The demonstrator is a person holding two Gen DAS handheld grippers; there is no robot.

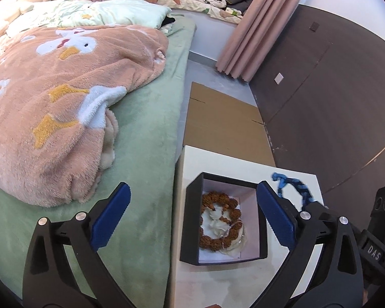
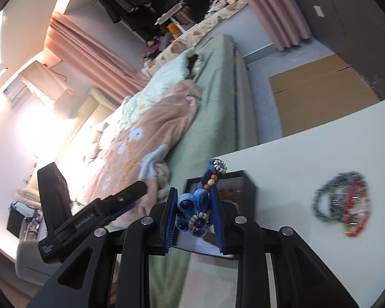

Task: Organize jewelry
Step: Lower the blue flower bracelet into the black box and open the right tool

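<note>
A black jewelry box [image 1: 224, 219] with a white lining stands open on a white table [image 1: 218, 279] beside the bed. A brown bead bracelet [image 1: 219, 224] lies inside it. My left gripper [image 1: 192, 210] is open and empty, its fingers on either side of the box. My right gripper [image 2: 193, 210] is shut on a blue bead bracelet [image 2: 199, 205], held just over the box [image 2: 246, 192]; the bracelet also shows in the left wrist view [image 1: 292, 187]. A blurred pile of dark and red bracelets [image 2: 346, 205] lies on the table [image 2: 308, 148] to the right.
A bed with a green sheet [image 1: 141, 154] and a pink fleece blanket [image 1: 54, 107] lies left of the table. Flat cardboard [image 1: 223, 120] lies on the floor beyond the table. A dark wall [image 1: 320, 89] and pink curtain [image 1: 254, 25] stand to the right.
</note>
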